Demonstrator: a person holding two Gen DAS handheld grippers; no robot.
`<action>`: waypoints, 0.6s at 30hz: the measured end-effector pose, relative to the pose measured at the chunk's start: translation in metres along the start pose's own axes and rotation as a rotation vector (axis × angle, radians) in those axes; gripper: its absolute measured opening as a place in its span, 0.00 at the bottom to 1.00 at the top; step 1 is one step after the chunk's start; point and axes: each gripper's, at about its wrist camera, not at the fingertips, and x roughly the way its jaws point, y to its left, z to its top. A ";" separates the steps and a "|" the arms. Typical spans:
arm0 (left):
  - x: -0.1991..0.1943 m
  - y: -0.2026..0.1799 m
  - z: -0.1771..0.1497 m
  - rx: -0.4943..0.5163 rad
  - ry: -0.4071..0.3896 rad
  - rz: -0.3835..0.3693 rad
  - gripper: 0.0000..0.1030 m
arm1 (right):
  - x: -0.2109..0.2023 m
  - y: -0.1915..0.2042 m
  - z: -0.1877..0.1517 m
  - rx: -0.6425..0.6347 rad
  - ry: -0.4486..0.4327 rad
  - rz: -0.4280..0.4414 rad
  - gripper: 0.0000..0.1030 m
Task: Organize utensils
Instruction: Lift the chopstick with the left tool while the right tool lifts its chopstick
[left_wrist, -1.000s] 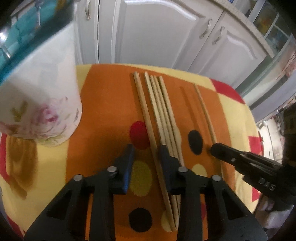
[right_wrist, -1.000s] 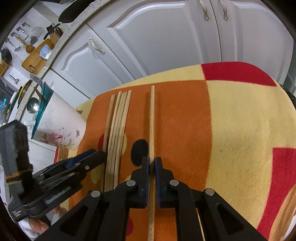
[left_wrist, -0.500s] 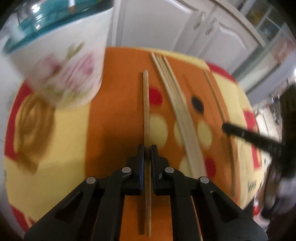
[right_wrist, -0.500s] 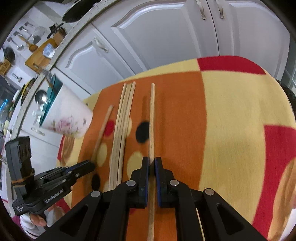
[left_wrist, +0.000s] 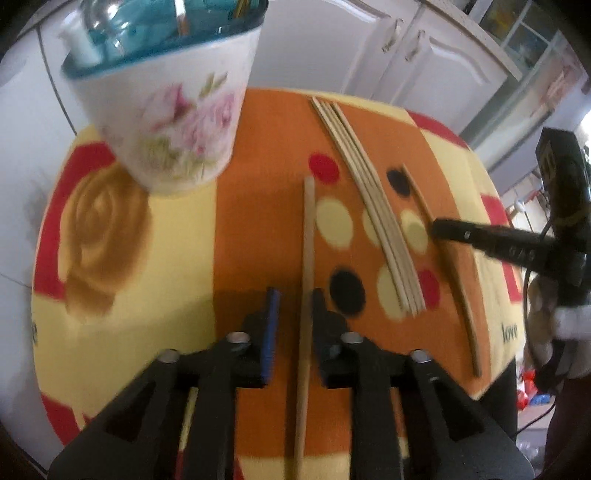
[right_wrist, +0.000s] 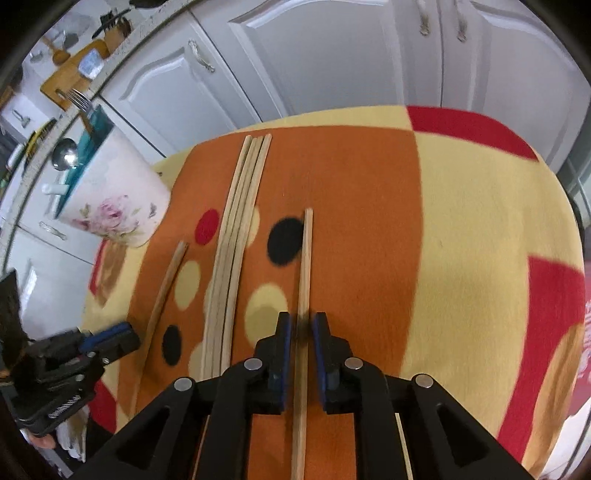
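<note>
Both grippers are angled down at a worktop covered with an orange, yellow and red cloth (right_wrist: 480, 229) with big dots on it.

The left gripper (left_wrist: 293, 314) has its jaws opening, clearly spread apart, and a single chopstick (left_wrist: 308, 236) runs straight through the gap between them. It's lying flat on the cloth and neither pad is touching it, so that one is released. Up and to the left of it stands a white floral cup (left_wrist: 177, 125) with a teal inside, with some utensils sticking out of the top, though they're too blurry to name.

To the right of the loose chopstick, a bundle of chopsticks (left_wrist: 373, 206) lies side by side, touching each other, running diagonally across the orange stripe.

The right gripper (right_wrist: 301, 328) is over another chopstick (right_wrist: 306, 266), on the far side of the bundle from the first one. Its jaws are opening too, but only a bit. There's a thin gap on each side of the stick, so it doesn't look pinched. The spot between the pads is motion-blurred, so contact is hard to rule out completely.

White cabinet doors (right_wrist: 332, 66) sit behind the worktop.
</note>
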 end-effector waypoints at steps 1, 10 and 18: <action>0.002 0.000 0.006 0.000 -0.007 0.009 0.27 | 0.003 0.002 0.005 -0.011 -0.002 -0.003 0.11; 0.040 -0.018 0.045 0.051 0.013 0.075 0.26 | 0.012 -0.001 0.029 -0.044 -0.005 0.051 0.08; 0.021 -0.007 0.047 0.033 -0.013 0.005 0.06 | -0.030 0.007 0.025 -0.089 -0.091 0.062 0.06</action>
